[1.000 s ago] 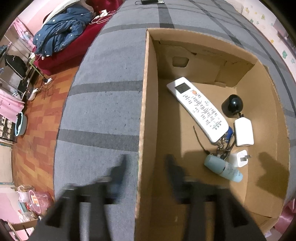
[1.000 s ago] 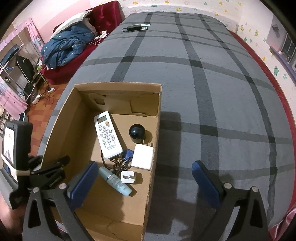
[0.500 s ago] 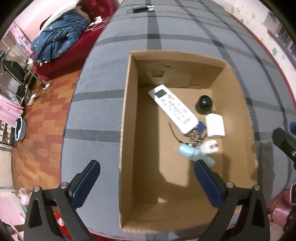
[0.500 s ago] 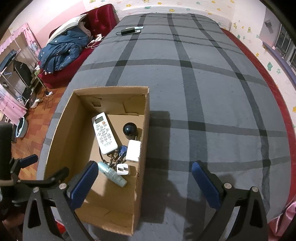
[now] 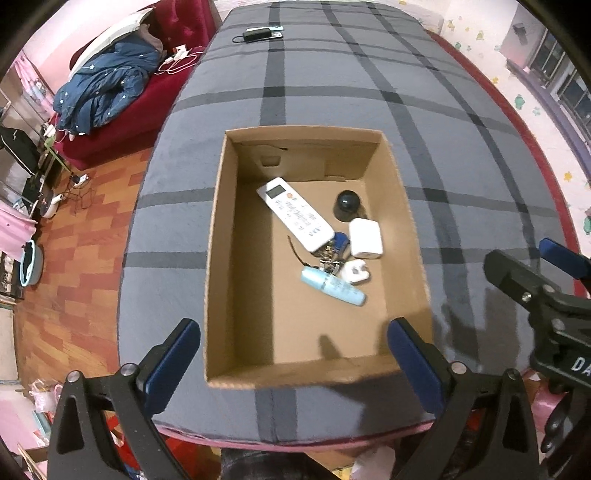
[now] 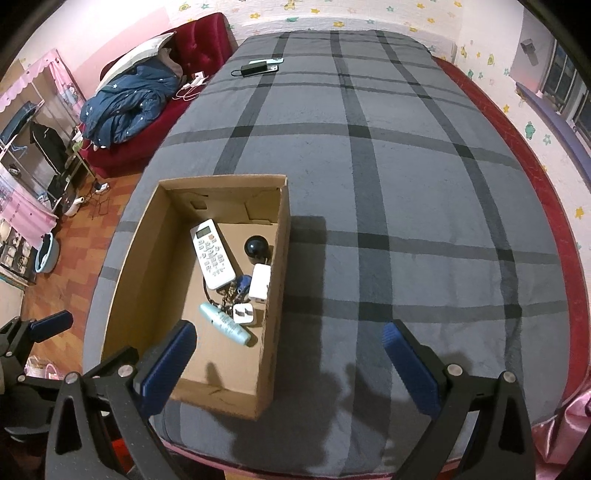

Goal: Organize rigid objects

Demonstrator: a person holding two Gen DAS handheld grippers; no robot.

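An open cardboard box (image 5: 218, 236) (image 6: 277, 280) sits on the grey plaid bed near its front edge. Inside lie a white remote (image 5: 295, 214) (image 6: 212, 258), a black round object (image 5: 347, 203) (image 6: 256, 246), a white charger block (image 5: 365, 238) (image 6: 259, 282), a small white plug (image 5: 355, 272) (image 6: 243, 314), a pale blue bottle (image 5: 332, 286) (image 6: 224, 323) and a bunch of keys (image 5: 330, 253). My left gripper (image 5: 293, 349) hangs high above the box's near end, open and empty. My right gripper (image 6: 288, 350) is open and empty above the box's right wall and the bed.
A phone and a black power bank (image 5: 260, 34) (image 6: 258, 67) lie at the bed's far end. A red sofa with a blue jacket (image 5: 107, 92) stands left of the bed. Orange tiled floor (image 5: 70, 266) runs along the left. The bed surface right of the box is bare blanket (image 6: 424, 229).
Both grippers rose and pulled back, so the box looks smaller. The left gripper's jaws went from partly closed at the box's left wall to fully open. The box contents stayed put.
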